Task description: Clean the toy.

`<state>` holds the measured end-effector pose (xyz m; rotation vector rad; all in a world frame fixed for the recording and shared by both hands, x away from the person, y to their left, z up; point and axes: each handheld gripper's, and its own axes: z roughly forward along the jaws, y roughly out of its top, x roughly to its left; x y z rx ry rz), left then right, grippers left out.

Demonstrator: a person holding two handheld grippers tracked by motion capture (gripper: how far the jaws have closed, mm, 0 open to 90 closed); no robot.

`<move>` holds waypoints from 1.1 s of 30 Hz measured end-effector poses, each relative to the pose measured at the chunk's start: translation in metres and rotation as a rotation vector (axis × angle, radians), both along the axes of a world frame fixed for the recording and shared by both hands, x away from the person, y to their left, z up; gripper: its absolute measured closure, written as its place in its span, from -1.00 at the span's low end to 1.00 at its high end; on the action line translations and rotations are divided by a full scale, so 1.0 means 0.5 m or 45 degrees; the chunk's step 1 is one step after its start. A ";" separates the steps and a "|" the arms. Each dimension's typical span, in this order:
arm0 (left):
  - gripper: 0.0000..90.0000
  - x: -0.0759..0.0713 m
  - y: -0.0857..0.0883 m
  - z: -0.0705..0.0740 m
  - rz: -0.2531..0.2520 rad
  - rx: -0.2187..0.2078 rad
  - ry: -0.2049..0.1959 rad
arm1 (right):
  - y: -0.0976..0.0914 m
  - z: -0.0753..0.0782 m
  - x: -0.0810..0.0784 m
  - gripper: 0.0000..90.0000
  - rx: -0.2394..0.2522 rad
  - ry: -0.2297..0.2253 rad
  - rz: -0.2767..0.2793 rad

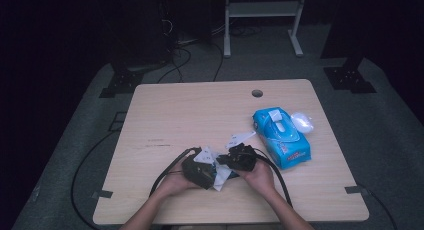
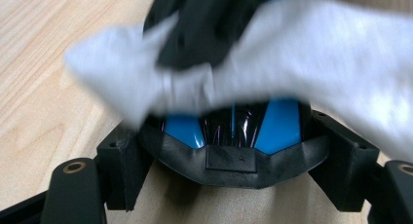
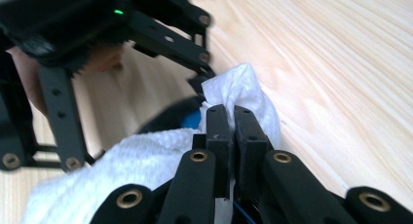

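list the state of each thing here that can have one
left claw: shut on black and blue computer mouse
right claw: shut on white wet wipe, draped over the mouse
blue wipes pack: flap open, lying flat
white oval lid: loose beside the pack

Right gripper (image 3: 233,112) jaws together.

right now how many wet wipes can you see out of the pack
1: the wet wipe is pinched in the right gripper and draped over the blue and black thing in the left gripper. More may be inside the wipes pack.
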<state>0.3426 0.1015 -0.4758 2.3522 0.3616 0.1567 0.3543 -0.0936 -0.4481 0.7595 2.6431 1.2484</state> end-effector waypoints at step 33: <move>-0.46 0.002 0.001 0.000 -0.008 0.001 -0.006 | -0.201 -0.028 -0.049 0.91 -0.059 0.093 -0.170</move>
